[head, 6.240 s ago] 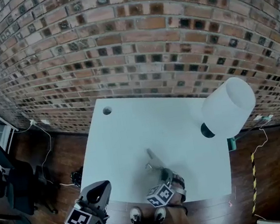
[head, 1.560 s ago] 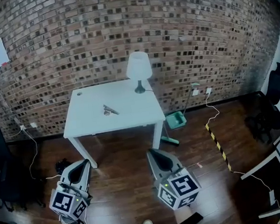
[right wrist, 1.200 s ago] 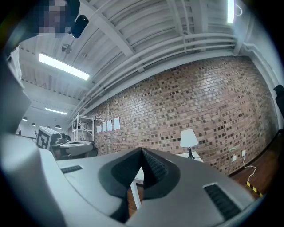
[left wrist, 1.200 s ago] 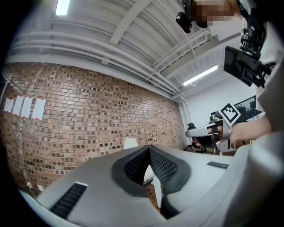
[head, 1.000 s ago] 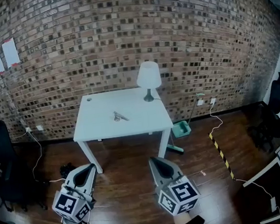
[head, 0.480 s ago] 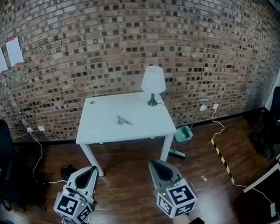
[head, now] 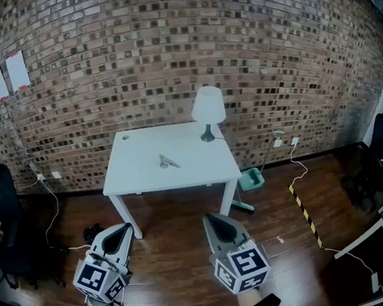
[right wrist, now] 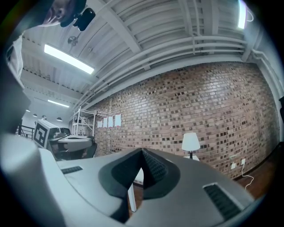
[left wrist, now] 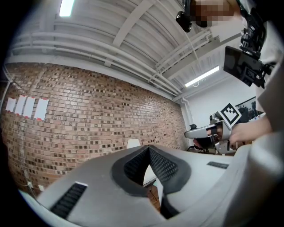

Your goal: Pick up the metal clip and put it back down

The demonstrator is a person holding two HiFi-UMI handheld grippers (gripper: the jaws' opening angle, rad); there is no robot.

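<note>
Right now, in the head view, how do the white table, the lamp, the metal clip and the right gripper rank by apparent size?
White table
Right gripper, but only because it is nearest the camera
Lamp
Metal clip

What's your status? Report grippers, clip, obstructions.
Left gripper shut, empty. Right gripper shut, empty. Metal clip lying on white table, well ahead of both. Lamp on table, apart from clip.

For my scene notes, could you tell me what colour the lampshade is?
The lampshade is white; the head view shows it best.
</note>
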